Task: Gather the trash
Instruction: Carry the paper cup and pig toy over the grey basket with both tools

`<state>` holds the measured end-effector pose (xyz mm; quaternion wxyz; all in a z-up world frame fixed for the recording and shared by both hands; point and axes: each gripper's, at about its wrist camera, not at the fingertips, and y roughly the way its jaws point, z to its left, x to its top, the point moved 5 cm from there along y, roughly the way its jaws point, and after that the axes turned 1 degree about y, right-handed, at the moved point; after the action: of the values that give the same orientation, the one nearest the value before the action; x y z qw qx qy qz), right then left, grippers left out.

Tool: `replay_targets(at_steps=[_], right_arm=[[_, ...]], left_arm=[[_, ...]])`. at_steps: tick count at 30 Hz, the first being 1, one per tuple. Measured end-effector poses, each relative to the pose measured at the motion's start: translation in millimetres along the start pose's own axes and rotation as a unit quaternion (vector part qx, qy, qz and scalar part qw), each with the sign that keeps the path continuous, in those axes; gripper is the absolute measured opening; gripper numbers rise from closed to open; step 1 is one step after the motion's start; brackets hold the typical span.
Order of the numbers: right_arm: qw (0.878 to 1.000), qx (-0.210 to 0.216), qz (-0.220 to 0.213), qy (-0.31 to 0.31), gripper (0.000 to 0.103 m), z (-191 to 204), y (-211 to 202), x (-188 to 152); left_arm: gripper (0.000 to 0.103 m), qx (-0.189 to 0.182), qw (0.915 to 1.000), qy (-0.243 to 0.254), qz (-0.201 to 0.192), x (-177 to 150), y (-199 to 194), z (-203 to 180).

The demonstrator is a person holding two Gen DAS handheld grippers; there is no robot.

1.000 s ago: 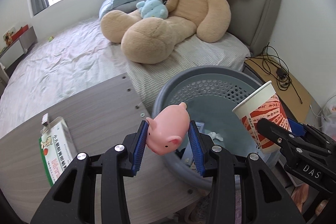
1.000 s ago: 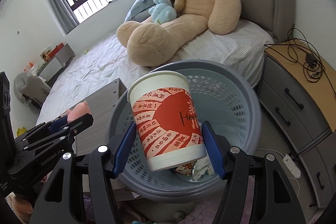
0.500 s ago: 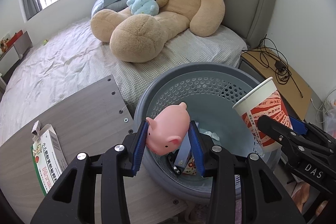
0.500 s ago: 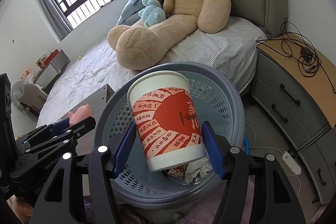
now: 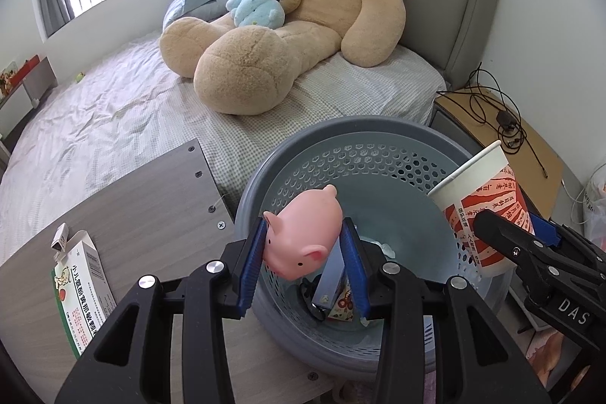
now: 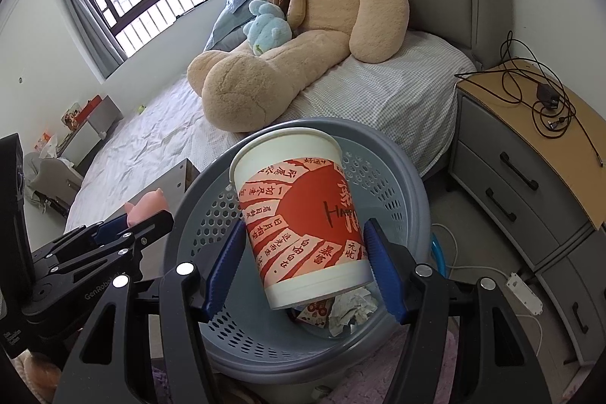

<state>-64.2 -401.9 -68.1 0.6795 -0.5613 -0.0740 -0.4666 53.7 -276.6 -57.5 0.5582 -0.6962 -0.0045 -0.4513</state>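
Note:
My left gripper (image 5: 305, 264) is shut on a pink rubber pig (image 5: 303, 239) and holds it over the near left rim of the grey perforated basket (image 5: 378, 139). My right gripper (image 6: 305, 265) is shut on a red and white paper cup (image 6: 303, 226) and holds it upright over the same basket (image 6: 401, 154). The cup (image 5: 484, 211) also shows at the right of the left wrist view, and the pig (image 6: 146, 207) at the left of the right wrist view. Crumpled paper (image 6: 352, 305) and wrappers (image 5: 341, 301) lie at the basket's bottom.
A green and white medicine box (image 5: 81, 290) lies on the grey wooden table (image 5: 151, 207) left of the basket. Behind is a bed (image 5: 113, 108) with a large teddy bear (image 5: 303, 25). A nightstand (image 6: 530, 158) with cables stands to the right.
Both grippers have moved further over the basket with the pig and the cup still held. The table and the box have slid left in the left wrist view.

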Motion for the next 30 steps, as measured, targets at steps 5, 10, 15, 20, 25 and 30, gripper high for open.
replay_targets(at_steps=[5,10,15,20,25,30], right_arm=[[1.000,0.000,0.002,0.001,0.062,-0.6,1.5,0.3],[1.000,0.000,0.002,0.001,0.062,-0.5,1.8,0.6],[1.000,0.000,0.001,0.001,0.062,-0.1,2.9,0.5],[1.000,-0.001,0.001,0.002,0.062,-0.5,3.1,0.3],[1.000,-0.002,0.001,0.005,0.062,-5.9,2.4,0.3],[1.000,-0.004,0.000,0.007,0.062,-9.6,2.2,0.8]], left_arm=[[0.040,-0.001,1.0000,0.000,0.001,-0.3,0.5,-0.4],[0.040,-0.001,1.0000,0.000,0.002,-1.4,1.5,-0.4],[0.040,-0.002,1.0000,-0.001,0.002,-1.8,1.4,-0.6],[0.040,-0.004,1.0000,0.000,0.002,-1.3,2.2,-1.4],[0.040,-0.007,1.0000,0.002,0.002,0.0,2.2,-4.1],[0.040,-0.009,0.9999,0.005,0.001,1.0,1.6,-7.6]])
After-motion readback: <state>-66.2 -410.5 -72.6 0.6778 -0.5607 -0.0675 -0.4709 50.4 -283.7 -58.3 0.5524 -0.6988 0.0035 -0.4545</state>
